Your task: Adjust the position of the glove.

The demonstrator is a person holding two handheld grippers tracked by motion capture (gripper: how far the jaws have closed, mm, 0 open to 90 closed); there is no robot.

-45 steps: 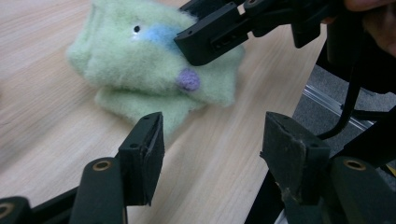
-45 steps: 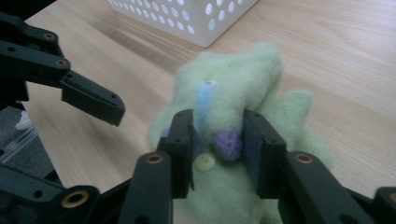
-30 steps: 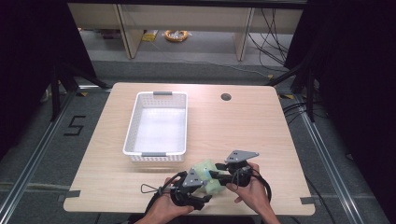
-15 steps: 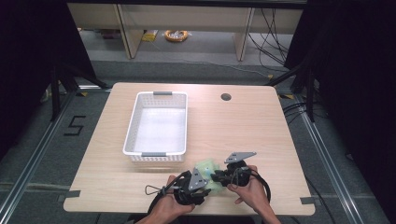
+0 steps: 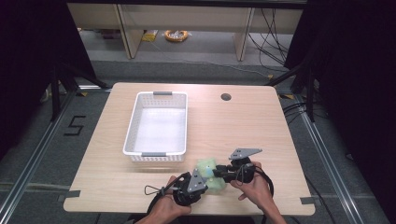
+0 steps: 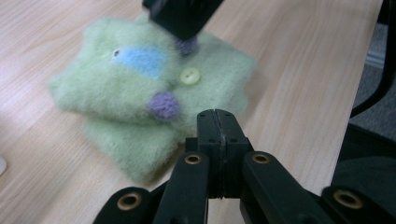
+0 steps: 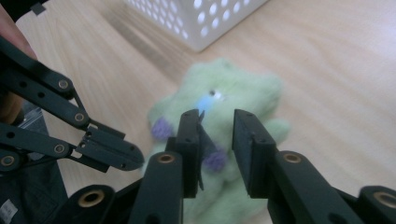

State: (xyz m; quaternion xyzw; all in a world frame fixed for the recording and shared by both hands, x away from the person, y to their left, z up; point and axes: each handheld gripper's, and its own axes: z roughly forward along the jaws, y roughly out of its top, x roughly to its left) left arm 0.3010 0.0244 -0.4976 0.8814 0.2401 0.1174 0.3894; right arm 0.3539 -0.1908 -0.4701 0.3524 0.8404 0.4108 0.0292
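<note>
A fuzzy pale-green cloth toy with a blue patch, purple pompoms and a button lies on the wooden table near its front edge. My left gripper points at its near side. In the left gripper view its jaws have just closed flat together, just short of the toy, with nothing between them. My right gripper reaches in from the right. Its jaws have just opened a little and stand slightly apart over the toy, by a purple pompom.
A white perforated basket stands just beyond the toy, left of the table's middle, with nothing in it. A round cable hole sits at the far side of the table. Both hands and trailing cables occupy the front edge.
Both grippers have stayed beside the green toy with only slight shifts. The toy lies in about the same spot.
</note>
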